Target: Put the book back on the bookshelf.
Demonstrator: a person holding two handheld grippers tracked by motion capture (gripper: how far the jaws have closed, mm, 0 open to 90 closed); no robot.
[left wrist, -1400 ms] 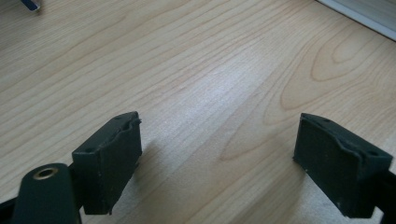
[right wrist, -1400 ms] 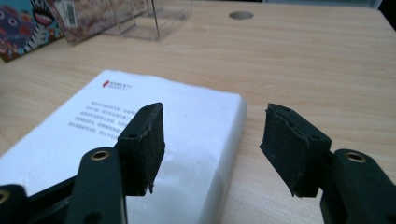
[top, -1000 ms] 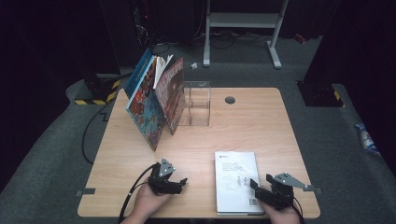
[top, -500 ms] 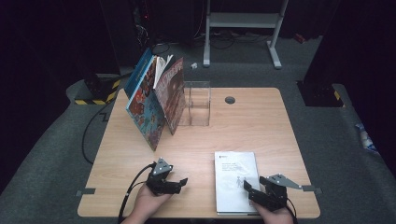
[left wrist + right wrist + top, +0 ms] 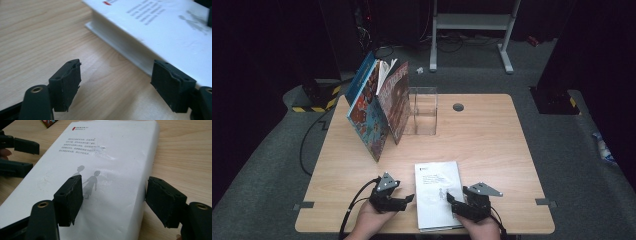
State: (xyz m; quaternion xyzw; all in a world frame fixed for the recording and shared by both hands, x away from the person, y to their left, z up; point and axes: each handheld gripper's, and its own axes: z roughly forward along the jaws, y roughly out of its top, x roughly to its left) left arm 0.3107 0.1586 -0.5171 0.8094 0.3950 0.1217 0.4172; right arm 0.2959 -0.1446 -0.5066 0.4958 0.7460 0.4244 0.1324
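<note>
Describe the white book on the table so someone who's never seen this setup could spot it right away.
Start at the light wooden table and look to its near edge, where the person's hands come in. Between the left hand-held gripper and the right hand-held gripper lies a thick white book, flat and closed. Unlike the colourful picture books propped upright by the clear plastic box, it is plain white with small print.

Off my left gripper [image 5: 115, 75], the flat white paperback book [image 5: 160, 27] runs past the top and right edges, its print too blurred to read. Under my right gripper [image 5: 113, 200], the book's near end is cut off at the bottom edge, and its small grey lines of text stay too fine to make out. My hands leave the high view's bottom edge.
</note>
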